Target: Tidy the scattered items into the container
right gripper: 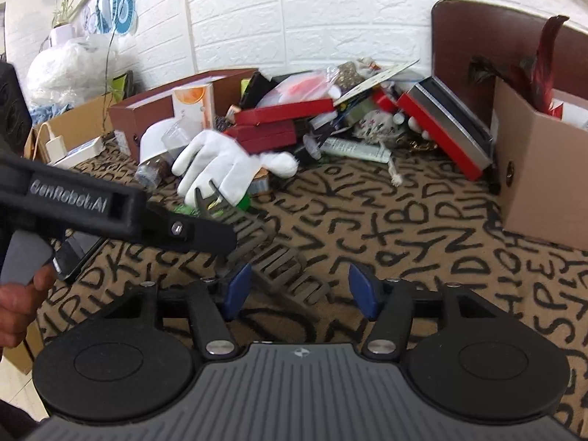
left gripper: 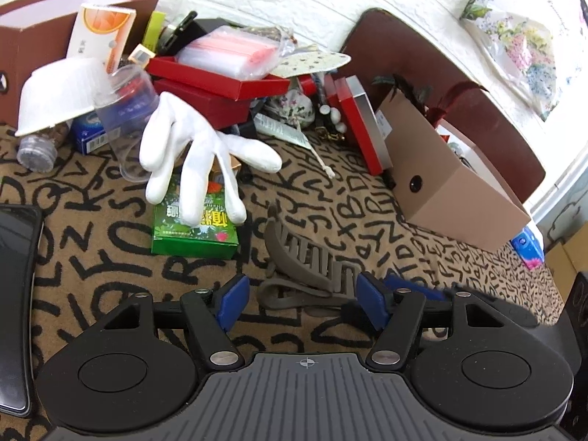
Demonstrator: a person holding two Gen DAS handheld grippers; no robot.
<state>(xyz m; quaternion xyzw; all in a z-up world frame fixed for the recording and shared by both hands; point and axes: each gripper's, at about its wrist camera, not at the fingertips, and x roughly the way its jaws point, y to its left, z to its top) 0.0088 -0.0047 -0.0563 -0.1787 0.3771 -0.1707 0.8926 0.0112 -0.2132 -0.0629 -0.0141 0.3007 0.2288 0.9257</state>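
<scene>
A grey-brown hair claw clip lies on the letter-patterned cloth. My left gripper stands open around its near end, and the blue pads do not press on it. In the right wrist view the same clip lies between the pads of my open right gripper, untouched. The left gripper's black body crosses that view from the left, with a hand on it. A tan cardboard box stands open at the right.
A white glove rests on a green box just beyond the clip. Behind it are red boxes, a white bowl, a clear cup and a brown box. A black phone lies at the left.
</scene>
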